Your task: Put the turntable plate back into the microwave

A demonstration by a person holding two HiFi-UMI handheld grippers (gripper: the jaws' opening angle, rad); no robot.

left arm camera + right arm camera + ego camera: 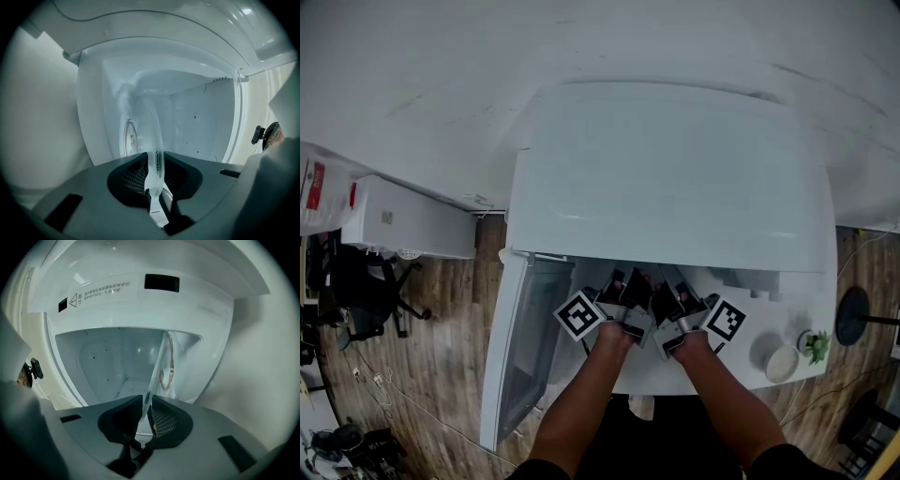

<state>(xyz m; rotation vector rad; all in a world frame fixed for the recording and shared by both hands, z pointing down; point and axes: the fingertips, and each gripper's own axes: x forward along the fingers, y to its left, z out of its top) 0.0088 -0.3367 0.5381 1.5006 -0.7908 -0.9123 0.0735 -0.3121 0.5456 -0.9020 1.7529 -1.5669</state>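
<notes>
My left claw (154, 174) and my right claw (146, 412) are both shut on the near rim of the plate (152, 126). The plate reaches in past the front edge of the microwave (666, 178). Its door (520, 347) hangs open on the left.

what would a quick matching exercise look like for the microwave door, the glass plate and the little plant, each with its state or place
1 microwave door
2 turntable plate
3 potted plant

a clamped in left gripper and right gripper
b standing right of the microwave
c swung open leftward

Pairs: 1-c, 2-a, 3-b
</notes>
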